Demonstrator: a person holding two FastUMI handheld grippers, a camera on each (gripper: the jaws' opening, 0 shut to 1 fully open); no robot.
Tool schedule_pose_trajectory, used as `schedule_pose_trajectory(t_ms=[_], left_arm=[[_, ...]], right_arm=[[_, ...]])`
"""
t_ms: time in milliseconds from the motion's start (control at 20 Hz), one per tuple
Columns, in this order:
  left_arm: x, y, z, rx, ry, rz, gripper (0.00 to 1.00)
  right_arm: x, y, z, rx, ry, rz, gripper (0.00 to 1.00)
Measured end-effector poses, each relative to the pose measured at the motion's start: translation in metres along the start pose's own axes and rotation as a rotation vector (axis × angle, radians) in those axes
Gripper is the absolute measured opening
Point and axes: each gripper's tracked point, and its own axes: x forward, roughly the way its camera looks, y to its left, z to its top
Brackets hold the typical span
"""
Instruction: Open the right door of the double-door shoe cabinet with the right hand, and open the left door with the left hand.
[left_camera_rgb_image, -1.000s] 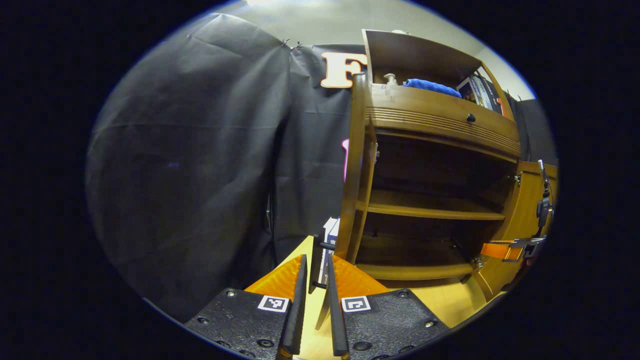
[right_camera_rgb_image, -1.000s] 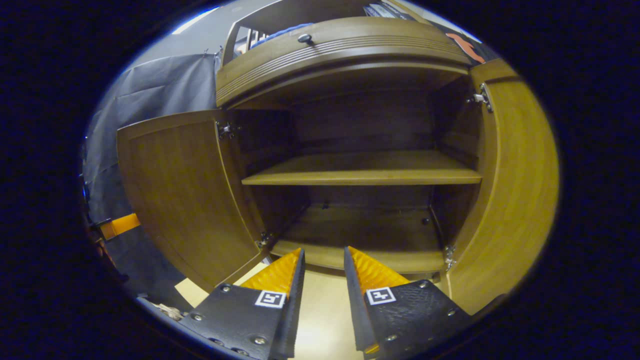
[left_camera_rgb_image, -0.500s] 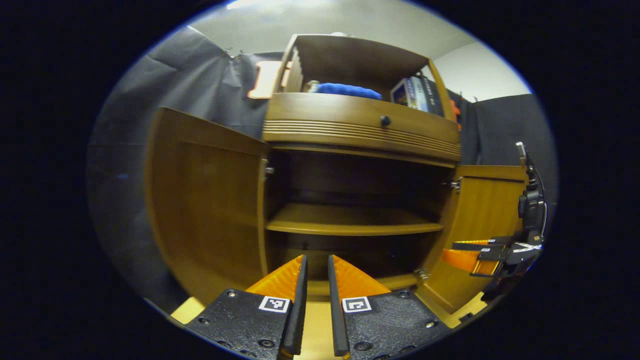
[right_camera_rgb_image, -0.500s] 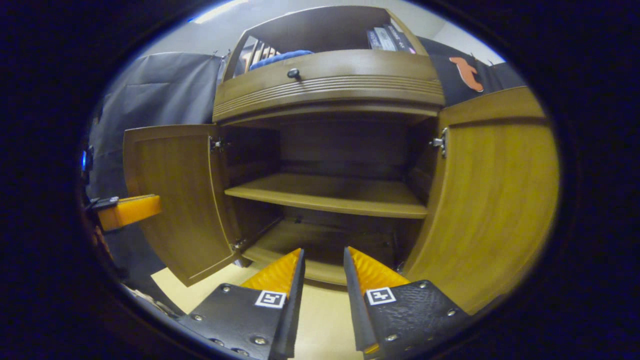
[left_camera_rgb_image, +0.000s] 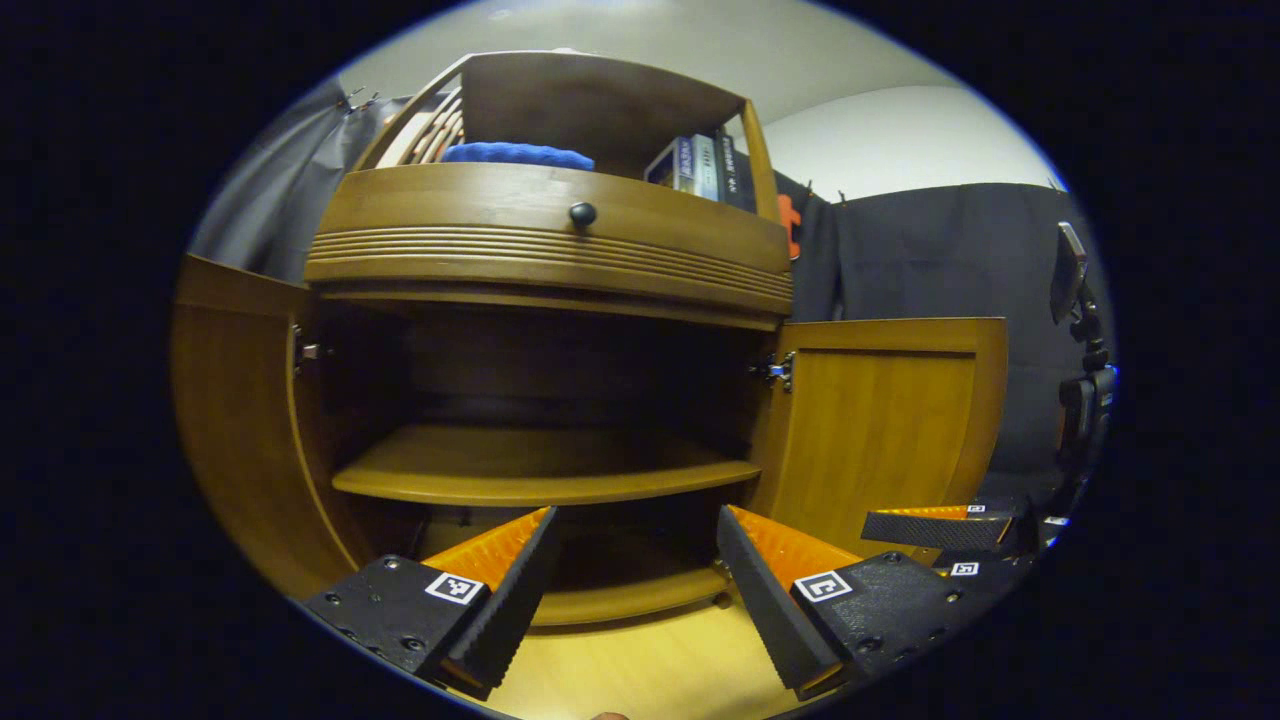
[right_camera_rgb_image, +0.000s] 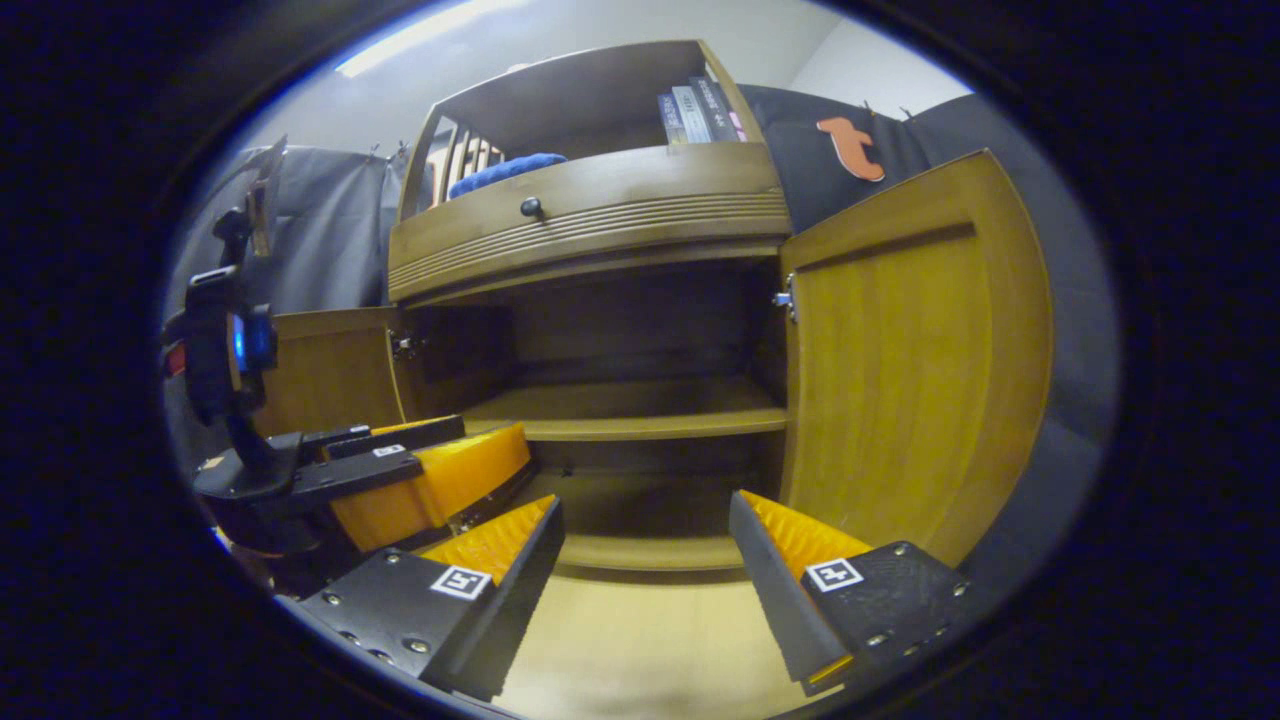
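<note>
Cabinet (left_camera_rgb_image: 545, 235) dead ahead on the desk (left_camera_rgb_image: 640, 670), left door (left_camera_rgb_image: 235, 420) and right door (left_camera_rgb_image: 880, 420) both swung wide, inner shelf (left_camera_rgb_image: 540, 475) bare. Left tool (left_camera_rgb_image: 635, 560) spread, gripping nothing. Right tool (right_camera_rgb_image: 645, 550) spread too, just right of the left tool.

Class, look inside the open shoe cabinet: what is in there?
Inside the shoe cabinet, one bare middle shelf and a bottom board show, no shoes. The back is dark; the grippers' fingers cover part of the bottom.
</note>
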Motion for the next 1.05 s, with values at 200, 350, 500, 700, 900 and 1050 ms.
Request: schedule_pose_trajectory(t_ms=[200,350,500,700,900,1050], left_arm=[[0.012,-0.020,-0.002,0.014,0.003,-0.086,0.96],[0.018,-0.028,-0.001,0.026,0.004,-0.129,0.96],[0.021,-0.034,0.001,0.024,-0.003,-0.152,0.97],[0.023,-0.043,0.002,0.040,-0.005,-0.188,0.95],[0.021,-0.067,0.004,0.067,-0.011,-0.248,0.96],[0.018,-0.103,0.005,0.067,-0.017,-0.332,0.95]], right_arm=[[-0.010,-0.015,0.009,0.013,-0.040,-0.074,0.99],[-0.016,-0.025,0.009,0.025,-0.054,-0.111,0.99],[-0.021,-0.028,0.010,0.039,-0.067,-0.127,1.00],[-0.026,-0.029,0.013,0.049,-0.081,-0.143,0.99],[-0.036,-0.043,0.016,0.051,-0.098,-0.180,0.99],[-0.056,-0.070,0.023,0.059,-0.129,-0.239,0.98]])
